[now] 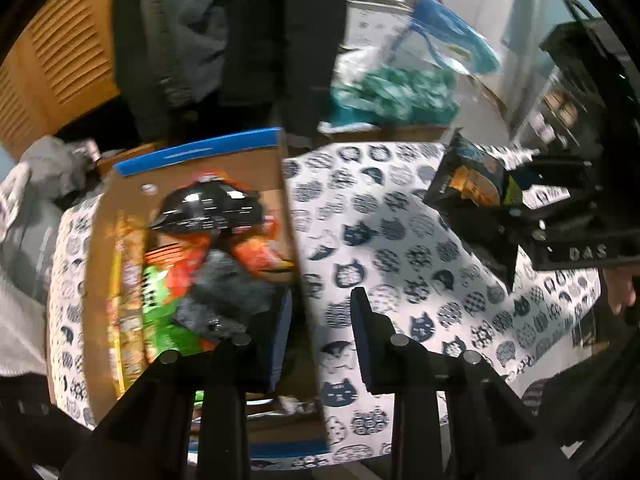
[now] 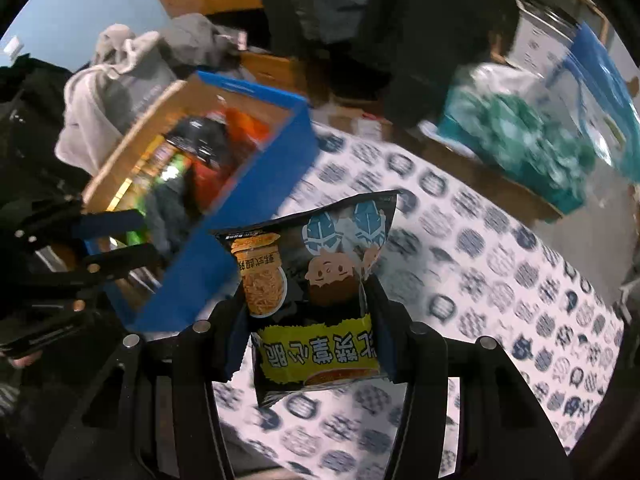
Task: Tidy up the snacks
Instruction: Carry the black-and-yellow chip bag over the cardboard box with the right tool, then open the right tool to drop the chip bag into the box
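Note:
My right gripper [image 2: 306, 316] is shut on a black snack bag with a yellow label [image 2: 312, 292] and holds it above the cat-print cloth [image 2: 480, 264], just right of the blue cardboard box [image 2: 224, 264]. The box holds several snack packs [image 1: 192, 264]. In the left wrist view the box wall [image 1: 292, 240] stands between my left gripper's fingers; my left gripper [image 1: 316, 344] is open around it. The right gripper with the bag [image 1: 468, 180] shows at the right of that view.
A clear bag of teal-wrapped items [image 1: 392, 92] sits on a cardboard carton beyond the cloth. Grey clothing [image 2: 120, 80] is piled behind the box. Dark coats [image 1: 240, 40] hang at the back beside a wooden louvred door [image 1: 60, 56].

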{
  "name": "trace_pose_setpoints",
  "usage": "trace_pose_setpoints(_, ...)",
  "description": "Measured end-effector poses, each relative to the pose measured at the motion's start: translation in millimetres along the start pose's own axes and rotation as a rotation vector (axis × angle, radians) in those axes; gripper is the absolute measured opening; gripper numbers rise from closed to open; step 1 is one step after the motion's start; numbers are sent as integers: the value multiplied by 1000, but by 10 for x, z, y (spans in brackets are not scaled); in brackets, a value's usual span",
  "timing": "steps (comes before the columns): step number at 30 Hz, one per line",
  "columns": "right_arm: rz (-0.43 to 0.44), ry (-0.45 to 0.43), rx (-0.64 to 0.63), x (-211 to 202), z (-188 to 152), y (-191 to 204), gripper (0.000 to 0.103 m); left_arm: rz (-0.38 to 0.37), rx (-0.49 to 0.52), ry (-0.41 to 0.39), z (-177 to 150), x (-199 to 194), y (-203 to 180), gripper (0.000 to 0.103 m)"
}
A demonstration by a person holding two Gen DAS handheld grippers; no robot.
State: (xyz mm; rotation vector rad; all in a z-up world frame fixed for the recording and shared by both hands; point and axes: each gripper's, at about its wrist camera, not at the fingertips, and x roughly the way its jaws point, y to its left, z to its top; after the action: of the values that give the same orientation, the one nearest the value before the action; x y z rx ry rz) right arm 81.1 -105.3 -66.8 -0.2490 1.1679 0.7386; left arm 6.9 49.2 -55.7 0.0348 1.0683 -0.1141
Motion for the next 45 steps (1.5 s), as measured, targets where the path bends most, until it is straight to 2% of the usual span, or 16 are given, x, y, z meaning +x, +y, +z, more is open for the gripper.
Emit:
trace_pose_setpoints(12,61,-20,-100,235,650,789,52,136,-185,-61,-129,-227,984,25)
trace_pose_setpoints(18,77,1,-130,452,883,1086,52,158,-276,-58,-289,-268,1363,23)
trace_pose_setpoints(24,86,20,-161,664,1039,1380,52,179,-341,-60,-385,-292,1573,23)
trace_pose_setpoints(28,73,25,-179,767,1076,1489,53,182,-349,-59,-416,-290,1616,23)
trace_pose_setpoints(33,74,-5,-173,719,1107,1476,66,198,-345,-52,-426,-294,1613,23)
trace_pose_setpoints(36,71,-31,-160,614,1112,1433,68,200,-350,-65,-420,-341,1600,34)
trace_pose_setpoints(38,68,-42,-148,558,1114,1412,69,211,-348,-77,-413,-377,1582,52)
trace_pose_setpoints(41,51,-64,-128,433,1074,1337,72,234,-333,-97,-394,-429,1545,67)
trace_pose_setpoints(45,30,-95,-106,245,978,1219,72,229,-324,-115,-364,-486,1489,72)
